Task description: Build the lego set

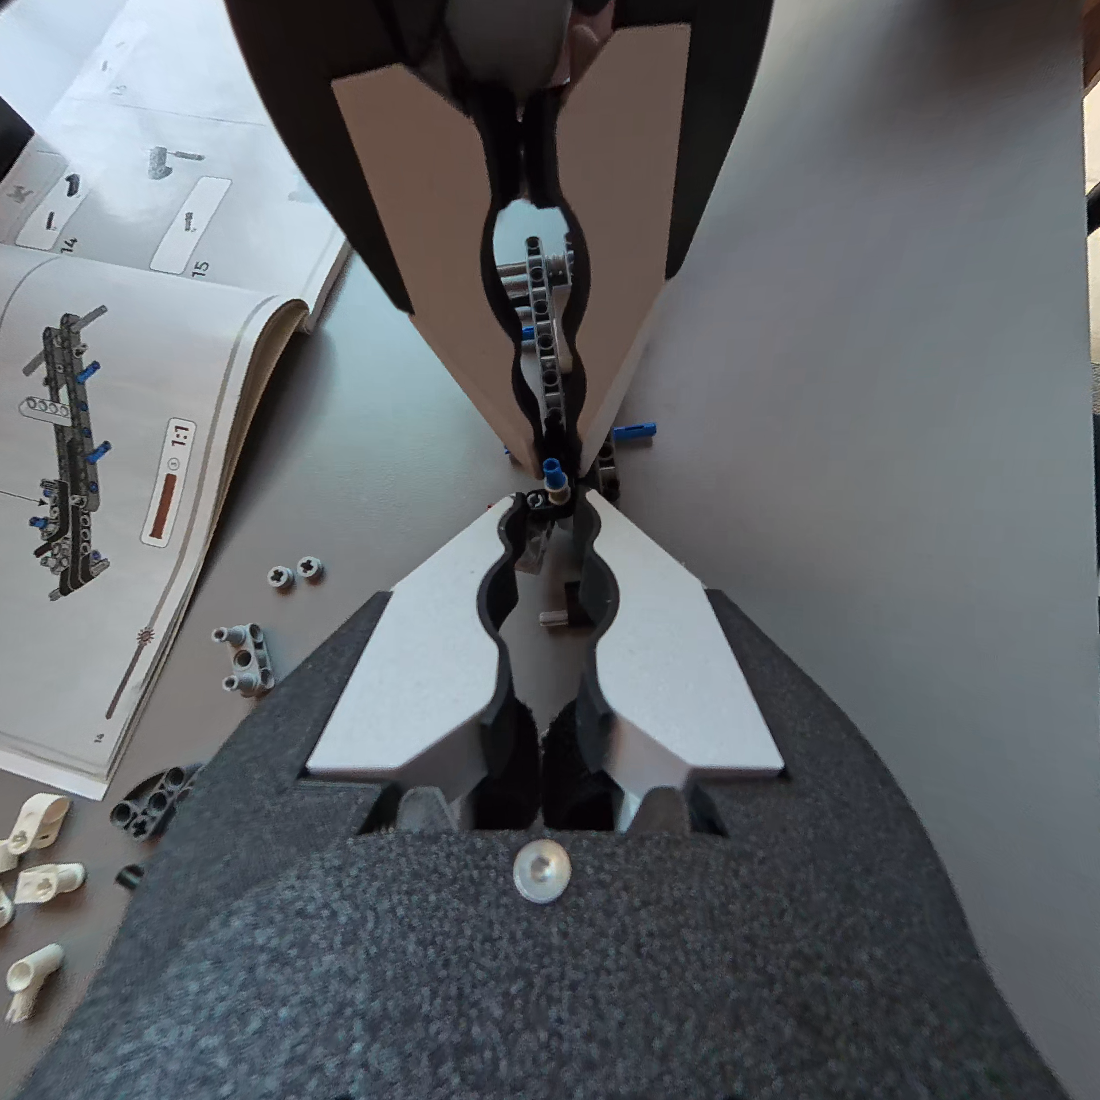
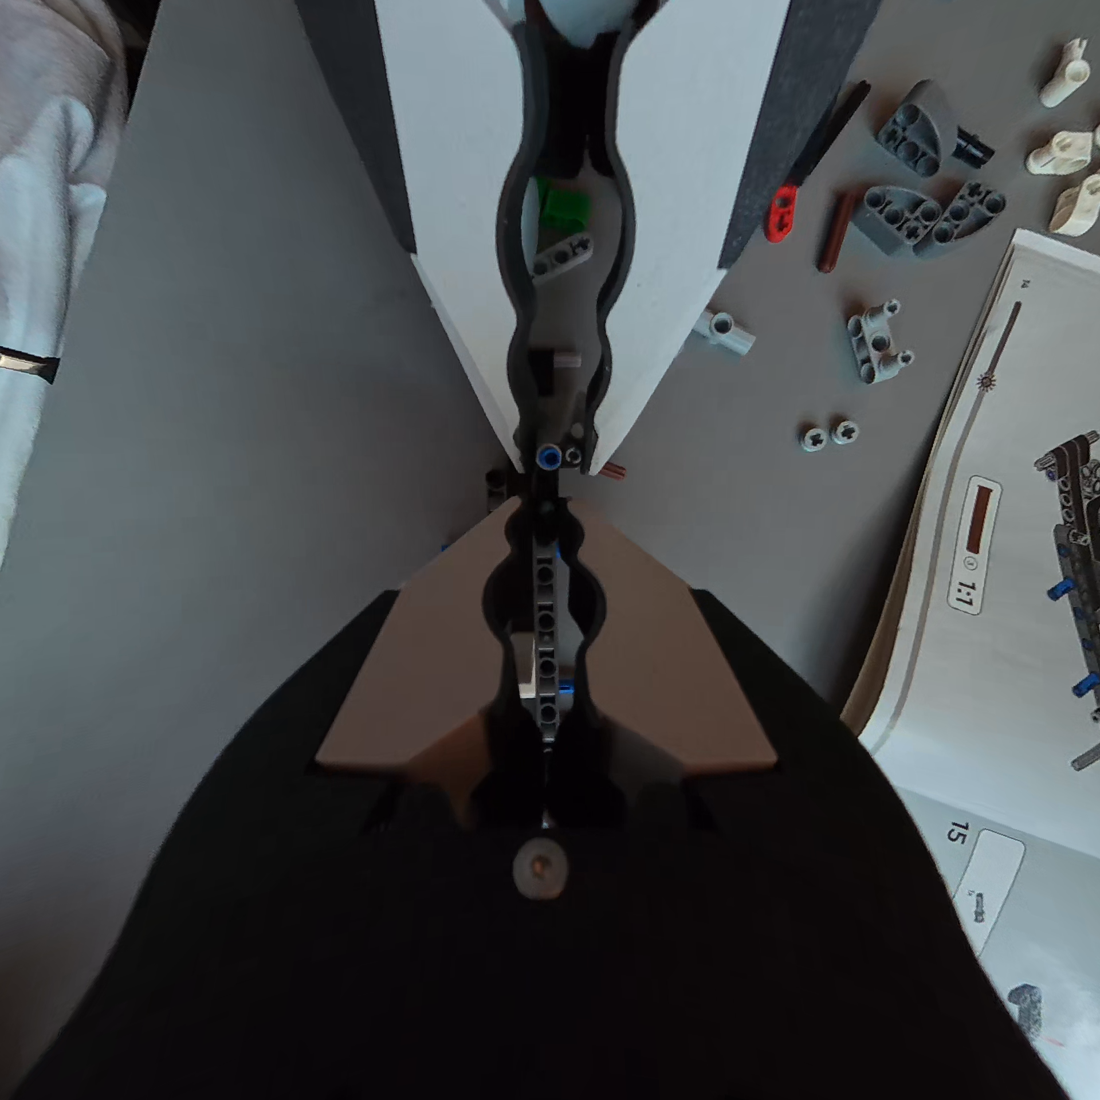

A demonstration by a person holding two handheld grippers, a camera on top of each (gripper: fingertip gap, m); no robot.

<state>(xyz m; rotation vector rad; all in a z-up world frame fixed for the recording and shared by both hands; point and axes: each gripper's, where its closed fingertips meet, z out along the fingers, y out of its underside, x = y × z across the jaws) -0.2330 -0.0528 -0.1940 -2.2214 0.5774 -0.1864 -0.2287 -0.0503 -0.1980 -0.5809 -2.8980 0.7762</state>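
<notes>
My two grippers meet tip to tip above the grey table (image 1: 863, 476). My right gripper (image 2: 544, 506), with tan fingers, is shut on a long grey beam assembly (image 2: 544, 625) with blue pins; it also shows in the left wrist view (image 1: 544, 333), held in the right gripper (image 1: 556, 470) at the top. A blue pin (image 1: 552, 474) sticks out of the assembly's near end. My left gripper (image 1: 550, 499), with white fingers, is shut on a small black piece with a tan pin (image 1: 543, 499), touching the assembly's end. In the right wrist view the left gripper (image 2: 556, 461) is at the top.
The open instruction booklet (image 1: 119, 416) lies to the left. Near it lie two grey bushes (image 1: 294, 572), a light grey connector (image 1: 247, 658), dark grey pieces (image 1: 152, 800) and white connectors (image 1: 36, 833). A red piece (image 2: 781, 211), brown axle (image 2: 836, 232) and green piece (image 2: 562, 208) lie farther off. A sleeve (image 2: 41, 238) is at the table edge. The grippers are tip to tip, or close to it. The light grey connector (image 1: 247, 658) lies around 10 cm away from my left fingertips. Seen from the right wrist view (image 2: 877, 347) as well.
</notes>
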